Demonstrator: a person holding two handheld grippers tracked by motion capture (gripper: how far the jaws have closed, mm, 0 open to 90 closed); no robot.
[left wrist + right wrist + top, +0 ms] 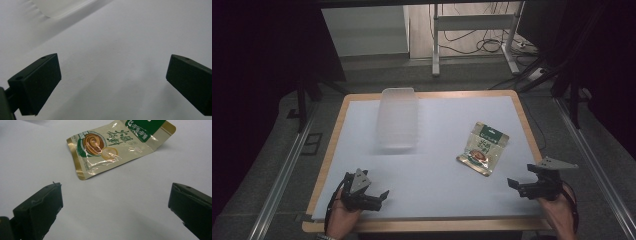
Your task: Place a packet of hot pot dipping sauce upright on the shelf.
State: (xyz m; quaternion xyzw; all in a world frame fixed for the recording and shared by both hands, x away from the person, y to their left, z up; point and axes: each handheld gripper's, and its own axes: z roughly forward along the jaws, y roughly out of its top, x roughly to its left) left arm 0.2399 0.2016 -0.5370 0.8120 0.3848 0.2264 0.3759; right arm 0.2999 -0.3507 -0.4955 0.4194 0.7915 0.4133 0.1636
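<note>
A beige and green food pouch point(483, 148) lies flat on the white table top point(437, 170), right of centre. In the right gripper view the pouch point(117, 145) lies just beyond the open jaws. My right gripper point(522, 176) rests near the table's front right corner, open and holding nothing, a short way from the pouch. A clear plastic container point(398, 118) stands at the back, left of centre; its edge point(62, 7) shows at the top of the left gripper view. My left gripper point(379, 189) sits at the front left, open, with bare table between its fingers.
The white top has a wooden rim point(332, 150). Metal rails point(282, 170) run along both sides of the table. Beyond the far edge stand a metal frame's legs point(435, 45) and loose cables point(484, 45) on the floor.
</note>
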